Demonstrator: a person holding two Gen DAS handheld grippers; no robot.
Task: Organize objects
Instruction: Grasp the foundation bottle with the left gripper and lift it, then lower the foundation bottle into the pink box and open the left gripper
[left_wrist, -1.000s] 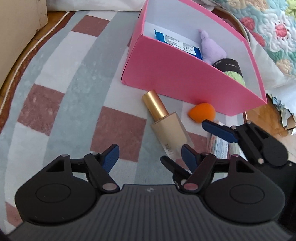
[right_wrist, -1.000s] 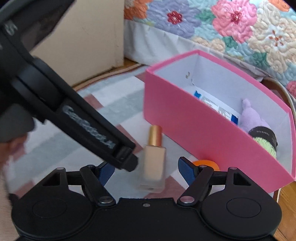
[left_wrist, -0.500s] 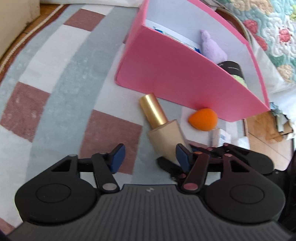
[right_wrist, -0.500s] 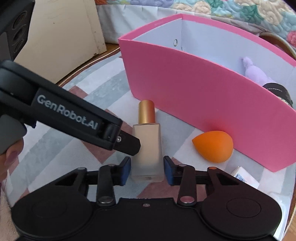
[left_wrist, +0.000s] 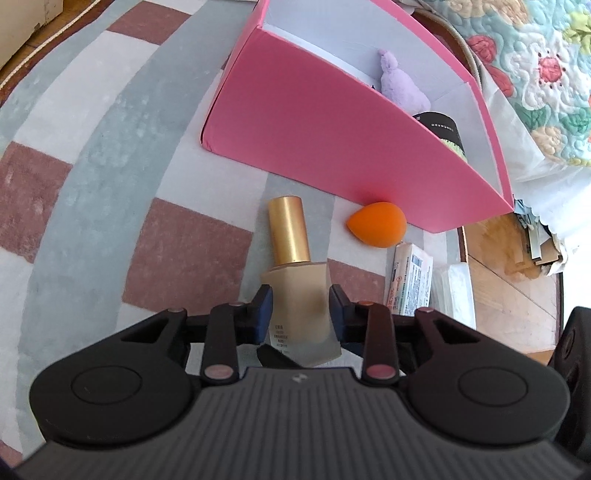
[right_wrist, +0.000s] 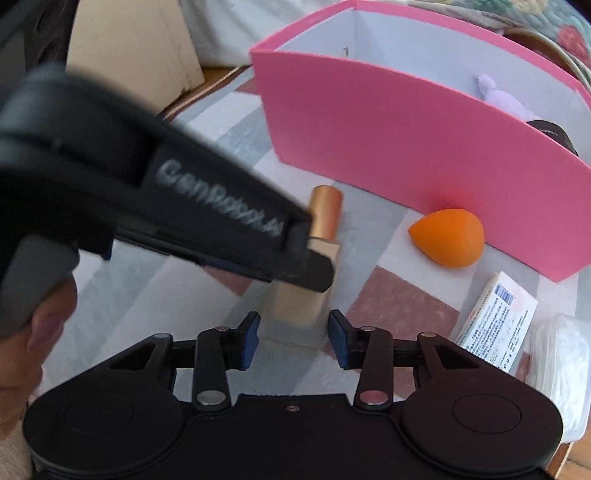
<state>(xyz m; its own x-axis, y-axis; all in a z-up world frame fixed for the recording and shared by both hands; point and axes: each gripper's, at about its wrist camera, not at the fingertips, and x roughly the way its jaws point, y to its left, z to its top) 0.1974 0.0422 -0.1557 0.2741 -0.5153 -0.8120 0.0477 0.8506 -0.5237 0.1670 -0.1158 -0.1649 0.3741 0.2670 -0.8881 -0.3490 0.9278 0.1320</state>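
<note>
Foundation bottle lying on checked rug, gold cap pointing away. Base pinched between pads of left gripper, jaws narrow, just closed onto its sides. Right gripper at same base, jaws narrow but just eased apart, thin gap seemingly at each pad, gripping nothing.

Likely risks: slip or swing on lifting, from smooth glass held low with most of its length ahead of the pads; knock between two grippers crowding one bottle. Just beyond, orange sponge and small white carton, near enough to be bumped. Farthest, pink box: near wall could catch a low-carried bottle.

A second ago: left jaws wide, bottle slanting off to one side. Half a second ago: right pads tight on it.
</note>
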